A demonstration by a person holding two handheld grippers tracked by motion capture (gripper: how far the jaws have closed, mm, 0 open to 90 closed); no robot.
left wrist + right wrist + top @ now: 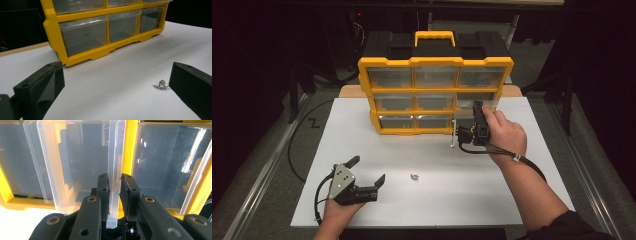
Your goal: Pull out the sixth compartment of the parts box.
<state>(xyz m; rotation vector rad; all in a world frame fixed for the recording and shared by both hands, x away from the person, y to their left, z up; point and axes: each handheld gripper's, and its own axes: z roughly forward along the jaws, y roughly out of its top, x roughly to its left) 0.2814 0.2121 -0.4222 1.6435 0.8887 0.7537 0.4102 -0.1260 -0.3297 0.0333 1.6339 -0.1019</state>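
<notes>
The right gripper [114, 185] is closed on the front lip of a clear drawer [115, 165], jaws pressed to either side of the thin plastic edge. In the high view this drawer [468, 116] sits partly pulled out at the lower right of the yellow organiser [434, 62], which stands upright at the far side of the bench [492, 195]. The left gripper [368, 171] rests near the front left of the bench, jaws spread wide and holding nothing. A few small screws [161, 85] lie just beside its right jaw.
</notes>
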